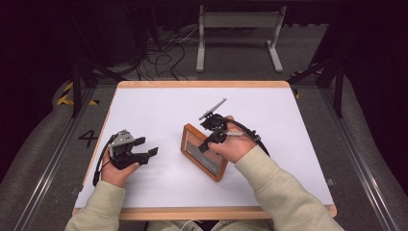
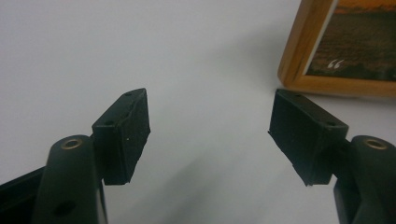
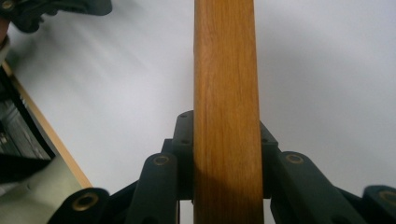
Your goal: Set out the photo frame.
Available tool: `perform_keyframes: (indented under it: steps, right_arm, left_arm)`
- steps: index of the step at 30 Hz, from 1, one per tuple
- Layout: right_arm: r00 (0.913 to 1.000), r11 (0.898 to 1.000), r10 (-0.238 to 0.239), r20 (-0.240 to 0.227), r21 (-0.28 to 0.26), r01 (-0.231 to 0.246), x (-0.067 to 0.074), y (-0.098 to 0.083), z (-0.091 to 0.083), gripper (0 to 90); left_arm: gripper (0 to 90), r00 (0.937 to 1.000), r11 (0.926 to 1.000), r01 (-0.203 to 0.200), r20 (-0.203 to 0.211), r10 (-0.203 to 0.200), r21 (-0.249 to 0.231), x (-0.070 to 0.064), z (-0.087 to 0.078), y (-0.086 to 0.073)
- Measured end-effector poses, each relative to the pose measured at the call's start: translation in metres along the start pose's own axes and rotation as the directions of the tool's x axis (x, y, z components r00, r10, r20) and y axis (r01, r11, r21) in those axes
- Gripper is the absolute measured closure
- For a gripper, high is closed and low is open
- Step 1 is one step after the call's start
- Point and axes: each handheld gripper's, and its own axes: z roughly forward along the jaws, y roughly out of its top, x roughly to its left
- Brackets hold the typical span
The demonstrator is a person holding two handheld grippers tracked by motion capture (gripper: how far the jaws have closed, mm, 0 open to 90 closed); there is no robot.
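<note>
The right tongs [image 1: 211,137] clamp the frame [image 1: 204,151] edge, near mid-table [image 1: 159,103], the left tongs [image 1: 144,147] gape beside it; lifting calls for a steady, level grip.

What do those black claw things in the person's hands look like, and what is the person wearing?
Each hand-held gripper is black, with two flat, blocky jaws on hinged arms joined by brass-coloured rivets. The left hand-held gripper has a grey plate on top and a black cable trailing back. The right hand-held gripper carries a grey three-cornered plate and a looping black cable. The person wears long cream-coloured sleeves.
</note>
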Motion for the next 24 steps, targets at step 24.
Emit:
perform_keyframes:
  steps: [24]
  right_arm:
    - [0.7750,0.783,-0.618,-0.134,-0.007,0.622,-0.041,0.009,-0.031,71.0]
  left_arm:
    - [29.2,1.0000,0.9999,0.003,0.006,-0.003,0.010,-0.001,0.002,0.000]
